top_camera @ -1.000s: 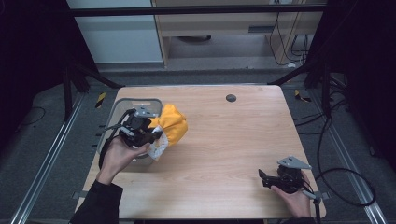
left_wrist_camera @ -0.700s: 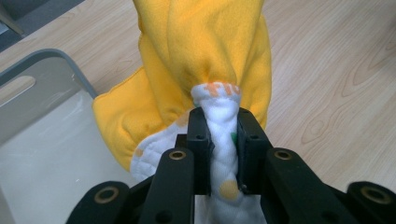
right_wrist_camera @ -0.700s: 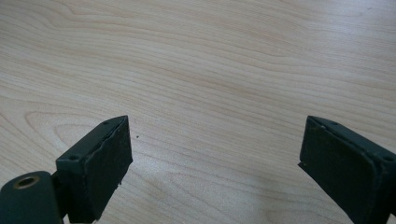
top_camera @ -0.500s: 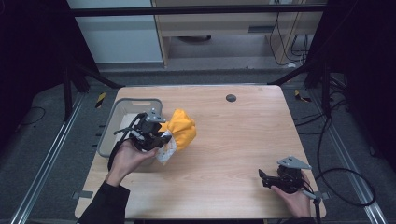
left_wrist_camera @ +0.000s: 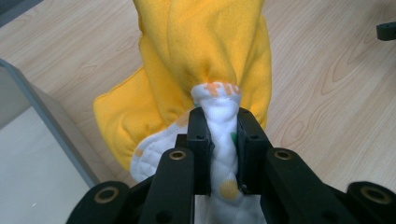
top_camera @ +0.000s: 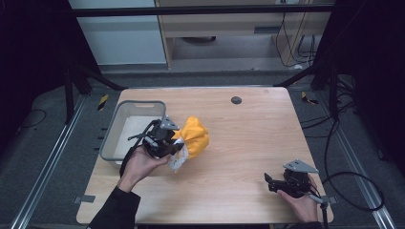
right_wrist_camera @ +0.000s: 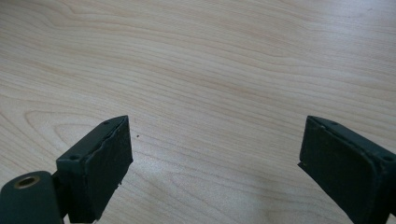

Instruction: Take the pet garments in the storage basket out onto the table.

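A yellow and white cloth hangs bunched over the table, just right of the grey bin. My left gripper is shut on it. In the left gripper view the two jaws pinch the white, dotted part of the cloth, and the yellow part bulges beyond them. My right gripper rests low near the table's front right, held by a hand. In the right gripper view its jaws stand wide open over bare wood, with nothing between them.
The grey bin stands at the table's left edge with a pale floor inside. A small dark round disc lies near the far edge. The wooden table is bare across its middle and right. A metal frame surrounds the table.
My left gripper has carried the cloth rightward and down, from above the bin's rim to the table beside it. The right gripper has stayed put.
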`<state>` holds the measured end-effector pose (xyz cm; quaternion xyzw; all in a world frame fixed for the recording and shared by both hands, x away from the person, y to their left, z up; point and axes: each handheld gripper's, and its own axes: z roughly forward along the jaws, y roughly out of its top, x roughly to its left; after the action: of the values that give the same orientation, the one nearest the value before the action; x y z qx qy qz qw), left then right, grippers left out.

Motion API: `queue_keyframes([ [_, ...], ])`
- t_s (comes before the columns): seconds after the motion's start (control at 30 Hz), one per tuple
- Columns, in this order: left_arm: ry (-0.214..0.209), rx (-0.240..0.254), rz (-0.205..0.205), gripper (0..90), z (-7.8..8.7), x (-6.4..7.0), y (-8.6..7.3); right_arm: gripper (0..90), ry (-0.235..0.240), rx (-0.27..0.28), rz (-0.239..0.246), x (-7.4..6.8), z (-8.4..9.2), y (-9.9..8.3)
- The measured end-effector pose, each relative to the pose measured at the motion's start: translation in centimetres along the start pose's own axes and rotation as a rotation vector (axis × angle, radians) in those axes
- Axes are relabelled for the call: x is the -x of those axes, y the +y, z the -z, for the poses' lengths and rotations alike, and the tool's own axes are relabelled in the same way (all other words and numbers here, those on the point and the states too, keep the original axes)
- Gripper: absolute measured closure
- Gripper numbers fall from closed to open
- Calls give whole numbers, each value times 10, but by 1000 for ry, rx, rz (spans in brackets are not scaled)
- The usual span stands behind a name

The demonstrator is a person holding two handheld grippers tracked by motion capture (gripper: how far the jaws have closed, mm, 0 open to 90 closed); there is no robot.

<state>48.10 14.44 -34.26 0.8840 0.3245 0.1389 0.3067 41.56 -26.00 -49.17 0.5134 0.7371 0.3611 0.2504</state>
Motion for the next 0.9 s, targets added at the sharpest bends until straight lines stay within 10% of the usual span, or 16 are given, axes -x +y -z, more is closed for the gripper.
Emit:
queue_keyframes([
  [0.9,-67,-33,-34,783,-40,22,-7,93,1,-4,7,0,0,0],
])
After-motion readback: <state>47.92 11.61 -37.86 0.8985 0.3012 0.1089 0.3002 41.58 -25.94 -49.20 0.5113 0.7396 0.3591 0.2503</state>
